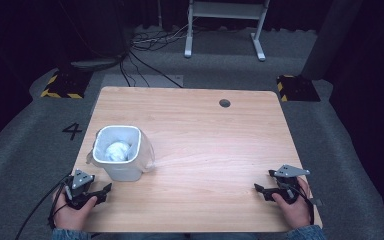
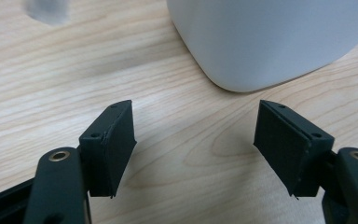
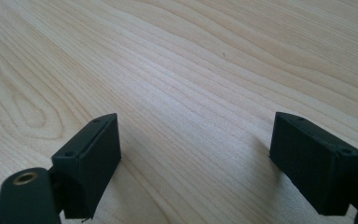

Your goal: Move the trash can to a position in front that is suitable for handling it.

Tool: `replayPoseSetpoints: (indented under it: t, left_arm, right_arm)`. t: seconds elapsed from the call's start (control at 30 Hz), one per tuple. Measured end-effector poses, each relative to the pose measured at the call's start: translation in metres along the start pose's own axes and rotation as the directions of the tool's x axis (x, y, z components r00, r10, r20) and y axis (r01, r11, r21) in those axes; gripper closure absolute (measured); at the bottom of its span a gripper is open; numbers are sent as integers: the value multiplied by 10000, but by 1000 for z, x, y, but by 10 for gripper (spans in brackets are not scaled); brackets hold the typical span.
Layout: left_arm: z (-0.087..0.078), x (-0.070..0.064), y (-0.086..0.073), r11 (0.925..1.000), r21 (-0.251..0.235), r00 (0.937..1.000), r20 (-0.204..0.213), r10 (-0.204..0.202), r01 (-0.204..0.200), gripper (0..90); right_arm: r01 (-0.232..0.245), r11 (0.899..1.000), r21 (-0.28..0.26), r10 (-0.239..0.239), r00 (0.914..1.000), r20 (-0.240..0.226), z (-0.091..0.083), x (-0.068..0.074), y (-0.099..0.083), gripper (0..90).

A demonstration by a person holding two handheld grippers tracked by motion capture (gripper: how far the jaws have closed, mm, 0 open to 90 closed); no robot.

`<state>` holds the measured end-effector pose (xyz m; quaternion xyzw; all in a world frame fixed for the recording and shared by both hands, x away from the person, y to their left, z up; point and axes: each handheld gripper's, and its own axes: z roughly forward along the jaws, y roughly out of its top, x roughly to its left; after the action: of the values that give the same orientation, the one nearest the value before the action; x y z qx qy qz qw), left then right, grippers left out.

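Left gripper (image 2: 193, 135): the two black jaws stand wide apart and grasp nothing; bare wood lies between them. In the high view the left gripper (image 1: 91, 192) rests at the near left corner of the desk, held by the left hand (image 1: 72, 212).
Right gripper (image 3: 196, 154): jaws released, wide apart, nothing between them except wood grain. In the high view the right gripper (image 1: 269, 189) lies near the near right corner, held by the right hand (image 1: 292, 207).
White plastic bin with rounded corners (image 1: 118, 152): it stands upright near the left edge of the desk, just beyond the left gripper and apart from it. In the left gripper view its white rounded wall (image 2: 270, 42) is close ahead of the jaws, not touching them.
Crumpled white paper (image 1: 116, 150): it lies inside the bin; the high view looks down into it.
Light wooden desk with rounded corners (image 1: 205, 150): a small round hole (image 1: 224, 103) is near its far edge.
Writing: a dark number "4" (image 1: 72, 131) is on the grey floor beside the left edge of the desk.
Floor corners: black blocks with yellow stripes (image 1: 62, 86) lie beyond the far corners.
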<state>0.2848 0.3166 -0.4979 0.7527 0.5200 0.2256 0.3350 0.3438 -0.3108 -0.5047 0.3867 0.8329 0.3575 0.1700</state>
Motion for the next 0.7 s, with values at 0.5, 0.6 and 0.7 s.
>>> replayPoseSetpoints:
  t: [0.5, 0.6, 0.7]
  left_arm:
    - [-44, 20, 21, 9914, -1287, 9953, -903, -345, 227, 242]
    - [-52, 27, 26, 9854, -1618, 9922, -1032, -694, 521, 245]
    - [-56, 36, 32, 9831, -1727, 9896, -1186, -814, 602, 260]
  right_arm:
    - [0, 10000, -1, 0, 10000, 2, 0, 0, 0, 162]
    - [2, 10000, -2, -2, 10000, -1, 0, 0, 0, 163]
    - [1, 10000, -4, -1, 10000, 2, 0, 0, 0, 163]
